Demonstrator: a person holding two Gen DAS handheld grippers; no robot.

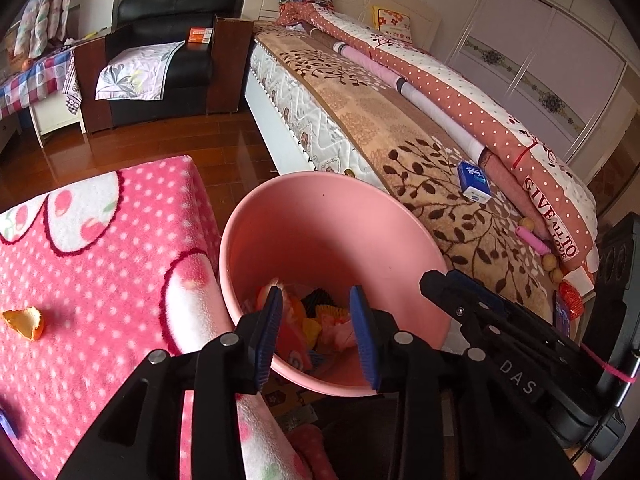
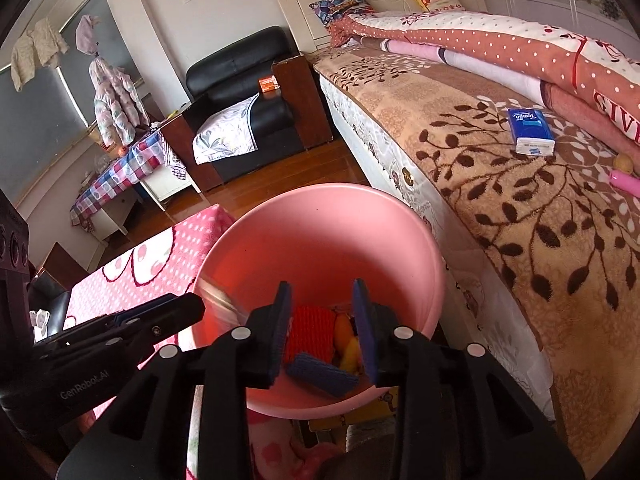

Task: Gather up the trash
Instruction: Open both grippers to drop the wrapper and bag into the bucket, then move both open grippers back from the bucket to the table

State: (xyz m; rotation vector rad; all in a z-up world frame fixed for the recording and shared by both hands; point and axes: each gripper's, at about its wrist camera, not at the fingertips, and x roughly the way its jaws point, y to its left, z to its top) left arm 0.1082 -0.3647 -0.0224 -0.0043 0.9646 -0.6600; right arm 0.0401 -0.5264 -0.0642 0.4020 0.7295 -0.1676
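Blue-padded left tongs point(image 1: 318, 332) and right tongs point(image 2: 322, 330) both hung over the mouth of the pink bin point(image 1: 328, 216), each pair parted with nothing pinched between the pads. Down in the bin lay the collected trash — a red foam net point(image 2: 310, 332), a blue pad point(image 2: 322, 374), yellow-orange peel point(image 2: 346, 344). One orange peel point(image 1: 25, 322) sat on the pink blanketed table point(image 1: 100, 240), left of the bin. Beyond, a tissue pack point(image 2: 530, 132) lay on the bed point(image 2: 520, 220) — and farther off stood a black armchair point(image 1: 168, 40).

bin point(image 1: 320, 216) bottom hidden by gripper fingers point(image 1: 272, 320) — trash point(image 2: 312, 332) partly covered; blurred streak on inner wall point(image 2: 220, 300), unidentifiable.
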